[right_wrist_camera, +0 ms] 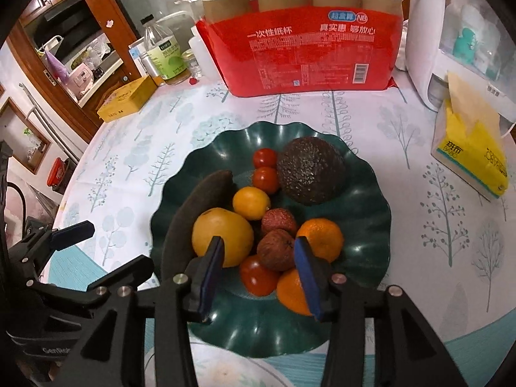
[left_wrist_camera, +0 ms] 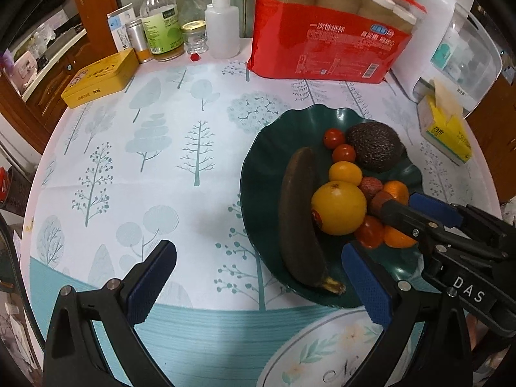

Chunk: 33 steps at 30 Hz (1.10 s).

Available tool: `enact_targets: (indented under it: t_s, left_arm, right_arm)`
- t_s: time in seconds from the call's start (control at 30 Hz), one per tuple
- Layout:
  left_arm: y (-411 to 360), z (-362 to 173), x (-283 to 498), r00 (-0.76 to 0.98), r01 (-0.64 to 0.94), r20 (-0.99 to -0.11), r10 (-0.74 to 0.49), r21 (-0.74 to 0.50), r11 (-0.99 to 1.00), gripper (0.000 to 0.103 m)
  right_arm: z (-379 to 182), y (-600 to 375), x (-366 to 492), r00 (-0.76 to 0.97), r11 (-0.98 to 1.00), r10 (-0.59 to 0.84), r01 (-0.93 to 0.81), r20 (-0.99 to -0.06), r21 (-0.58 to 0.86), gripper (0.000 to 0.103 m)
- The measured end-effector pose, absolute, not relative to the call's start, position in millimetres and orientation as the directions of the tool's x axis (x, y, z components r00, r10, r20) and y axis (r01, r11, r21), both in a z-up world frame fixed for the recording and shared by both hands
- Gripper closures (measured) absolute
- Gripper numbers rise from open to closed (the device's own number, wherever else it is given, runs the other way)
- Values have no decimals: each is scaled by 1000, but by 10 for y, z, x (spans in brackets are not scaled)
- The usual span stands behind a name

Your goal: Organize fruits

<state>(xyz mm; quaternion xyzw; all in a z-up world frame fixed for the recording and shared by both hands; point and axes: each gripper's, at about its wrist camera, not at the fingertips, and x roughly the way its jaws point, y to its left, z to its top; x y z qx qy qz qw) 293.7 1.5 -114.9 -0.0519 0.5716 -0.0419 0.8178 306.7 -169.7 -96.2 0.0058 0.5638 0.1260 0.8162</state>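
A dark green wavy plate (right_wrist_camera: 364,193) (left_wrist_camera: 258,161) holds an avocado (right_wrist_camera: 309,174), a blackened banana (left_wrist_camera: 296,222), a big yellow citrus (right_wrist_camera: 222,235), a small yellow one (right_wrist_camera: 251,202), several cherry tomatoes (right_wrist_camera: 265,179), two brown lychees (right_wrist_camera: 275,250) and two oranges (right_wrist_camera: 322,235). My right gripper (right_wrist_camera: 259,254) is open just above the fruits, its pads either side of the near lychee and a tomato (right_wrist_camera: 256,274). My left gripper (left_wrist_camera: 258,267) is open and empty over the plate's near left edge.
A white floral plate (left_wrist_camera: 322,351) lies at the near edge. A red pack of paper cups (left_wrist_camera: 322,38), bottles (left_wrist_camera: 161,22), a yellow tin (left_wrist_camera: 100,77), a tissue box (right_wrist_camera: 471,161) and a white appliance (left_wrist_camera: 451,51) ring the table's far side.
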Motion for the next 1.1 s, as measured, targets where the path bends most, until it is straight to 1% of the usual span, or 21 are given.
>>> enact_targets:
  t_s: [0.4,0.63,0.83,0.93,1.03,1.1]
  left_arm:
    - [43,-513,2333,432,37,-889,-155,-154,987,1]
    - [81,-227,1847,471,51,-868,-161,-156,987,1]
    - [164,-41,1365,492,67,-853,-174,-162,985,1]
    - [206,20,1131,510,63,-846,-155,-143,988,1]
    - [248,80,835,541,46,-834,-106,-97,994,1]
    - [284,98,710,542,36,-834,-103,-100,994,1]
  right_arm:
    - [-404,-1672,2521,396,971,212,-189,-893,147,57]
    - [-33,-1656,2014,439,973,202,-191,-875,129,57]
    - [140,-1640,1512,453,976,193,-176,-871,125,57]
    - [178,-1624,1198,461,980,179,-159,-869,118,57]
    - [223,-1585,907,477,985,152,-140,-865,96,57]
    - [255,-1562,758,487,987,141,-134,-862,86,57]
